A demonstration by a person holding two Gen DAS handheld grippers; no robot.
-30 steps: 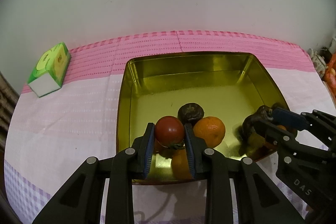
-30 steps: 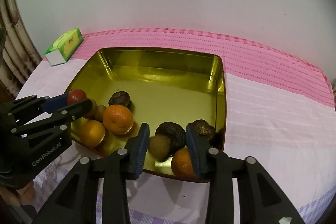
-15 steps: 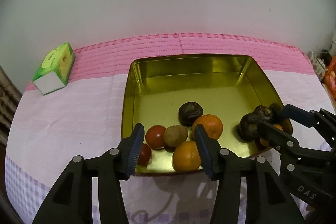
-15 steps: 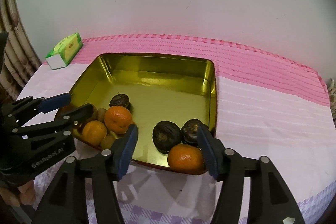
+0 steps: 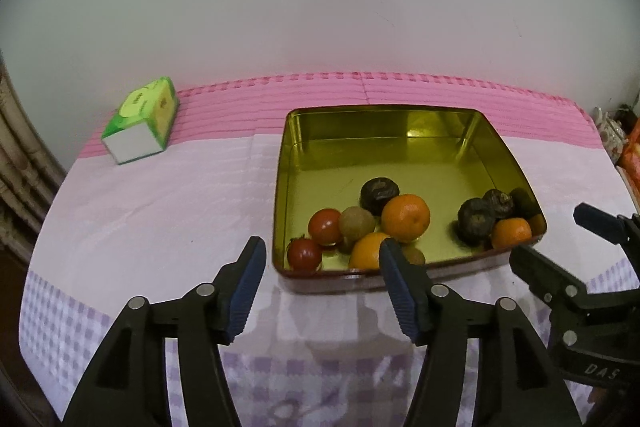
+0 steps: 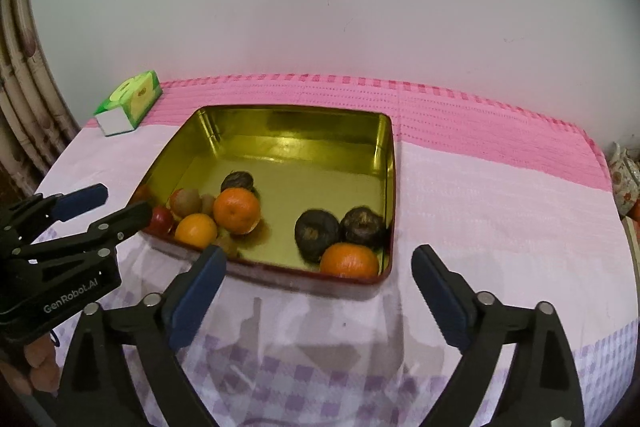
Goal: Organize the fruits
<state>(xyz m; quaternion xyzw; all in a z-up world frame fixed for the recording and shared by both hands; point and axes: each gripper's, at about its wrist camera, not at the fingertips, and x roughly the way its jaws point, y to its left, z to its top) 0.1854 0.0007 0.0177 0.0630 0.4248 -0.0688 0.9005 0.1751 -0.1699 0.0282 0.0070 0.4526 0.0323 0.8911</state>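
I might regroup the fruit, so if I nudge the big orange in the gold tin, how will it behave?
The orange is round, so it would probably roll on the smooth tin floor. It touches neighbouring fruit, so those may shift too. It looks firm, likely not fragile.

Both wrist cameras look forward and down from the near table [image 5: 160, 211] edge toward the wall. Both frame the gold tin [image 5: 304, 131] [image 6: 384, 155]; each view catches the opposite gripper's fingers [image 5: 600, 223] [image 6: 84, 197].

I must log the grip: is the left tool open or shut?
Open. The left tool has its blue pads spread wide, nothing between them, before the gold tin.
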